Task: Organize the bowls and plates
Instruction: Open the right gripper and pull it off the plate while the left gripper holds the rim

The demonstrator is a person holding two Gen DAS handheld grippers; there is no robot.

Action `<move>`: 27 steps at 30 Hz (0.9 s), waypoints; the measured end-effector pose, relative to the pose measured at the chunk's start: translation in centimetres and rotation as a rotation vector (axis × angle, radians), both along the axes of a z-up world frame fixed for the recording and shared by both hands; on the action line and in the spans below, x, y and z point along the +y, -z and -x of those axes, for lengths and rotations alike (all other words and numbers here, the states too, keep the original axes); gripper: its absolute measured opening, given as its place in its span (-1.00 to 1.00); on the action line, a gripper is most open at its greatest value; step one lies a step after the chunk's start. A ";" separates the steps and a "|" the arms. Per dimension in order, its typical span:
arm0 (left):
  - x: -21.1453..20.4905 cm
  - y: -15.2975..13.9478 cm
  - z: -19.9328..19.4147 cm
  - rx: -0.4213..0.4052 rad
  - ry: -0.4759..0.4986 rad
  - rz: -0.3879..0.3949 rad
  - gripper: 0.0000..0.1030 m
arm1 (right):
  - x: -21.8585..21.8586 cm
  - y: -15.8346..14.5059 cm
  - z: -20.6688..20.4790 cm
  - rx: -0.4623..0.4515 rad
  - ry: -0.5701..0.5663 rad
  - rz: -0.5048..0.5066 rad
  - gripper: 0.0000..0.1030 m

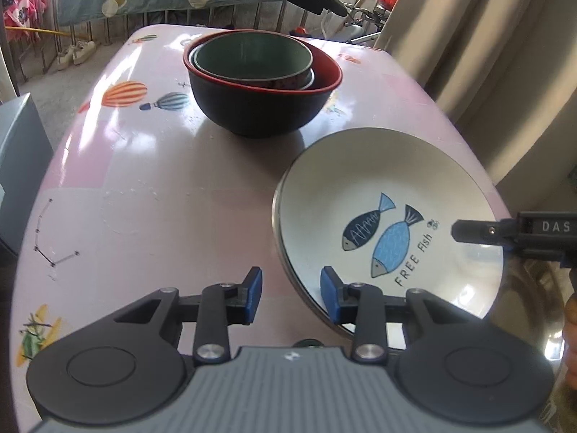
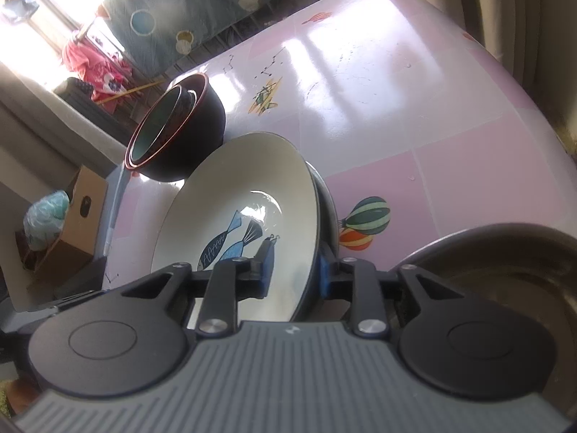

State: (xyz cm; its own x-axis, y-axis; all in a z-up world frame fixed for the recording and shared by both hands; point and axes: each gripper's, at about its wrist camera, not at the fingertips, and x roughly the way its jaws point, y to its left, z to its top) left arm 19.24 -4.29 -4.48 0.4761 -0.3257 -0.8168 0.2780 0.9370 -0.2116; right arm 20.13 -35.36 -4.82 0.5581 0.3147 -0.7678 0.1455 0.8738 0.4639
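Observation:
A white plate with two blue fish (image 1: 378, 195) (image 2: 230, 198) is tilted above the pink table. My right gripper (image 2: 294, 270) is shut on its rim, one pad inside and one outside; its finger also shows in the left wrist view (image 1: 476, 232). My left gripper (image 1: 290, 296) is open, its right pad just in front of the plate's near edge, not gripping it. A black bowl with a red rim (image 1: 259, 108) (image 2: 187, 137) stands further back with a green bowl (image 1: 252, 57) nested in it.
A metal dish (image 2: 505, 281) (image 1: 533, 310) lies under the right gripper at the table's right edge. Curtains (image 1: 487, 36) hang to the right. A cardboard box (image 2: 75, 223) sits on the floor beyond the table. A grey cabinet (image 1: 18, 166) stands left.

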 end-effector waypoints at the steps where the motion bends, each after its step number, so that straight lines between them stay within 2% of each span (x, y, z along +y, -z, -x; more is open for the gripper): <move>1: -0.1 0.1 0.1 -0.002 0.002 -0.002 -0.29 | 0.2 -0.2 -0.2 0.006 -0.007 0.008 -0.43; 3: -0.4 0.2 0.1 -0.010 0.003 -0.010 -0.29 | 0.7 -0.4 -0.7 0.020 -0.026 0.026 -0.33; 7: -0.2 0.4 0.1 -0.003 -0.004 0.000 -0.29 | 1.5 -0.9 -2.0 0.070 -0.092 0.032 0.07; 11: 0.0 0.3 -0.1 0.001 -0.002 0.003 -0.29 | 1.0 -1.1 -4.0 0.173 -0.139 -0.060 0.46; 16: 0.1 0.4 -0.3 0.004 -0.002 0.004 -0.29 | -0.5 -0.8 -7.0 0.338 -0.183 -0.172 0.49; 18: 0.1 0.5 -0.4 0.008 -0.003 0.007 -0.28 | -0.7 -1.0 -7.8 0.383 -0.209 -0.177 0.50; 19: 0.1 0.5 -0.4 0.009 -0.002 0.019 -0.28 | -0.8 -1.2 -8.1 0.395 -0.223 -0.168 0.53; 20: 0.1 0.5 -0.5 0.013 -0.002 0.017 -0.29 | -0.8 -1.5 -8.3 0.407 -0.234 -0.138 0.76; 22: 0.0 0.5 -0.5 0.009 0.000 0.010 -0.30 | -0.6 -2.6 -8.7 0.395 -0.235 0.003 0.96; 23: 0.0 0.5 -0.5 0.008 0.000 0.010 -0.30 | -0.7 -3.1 -8.8 0.376 -0.238 0.039 0.96; 25: 0.0 0.5 -0.5 0.012 -0.002 0.018 -0.30 | -1.0 -3.6 -8.8 0.370 -0.230 0.047 0.96; 27: 0.1 0.6 -0.5 0.012 -0.002 0.021 -0.31 | -1.2 -4.4 -8.2 0.325 -0.204 0.079 0.94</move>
State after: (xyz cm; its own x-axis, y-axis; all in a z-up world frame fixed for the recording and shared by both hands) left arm 19.70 -4.24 -5.06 0.4672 -0.3419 -0.8154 0.2738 0.9328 -0.2343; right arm 28.36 -36.57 -0.46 0.2140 0.3267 -0.9206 0.0932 0.9313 0.3522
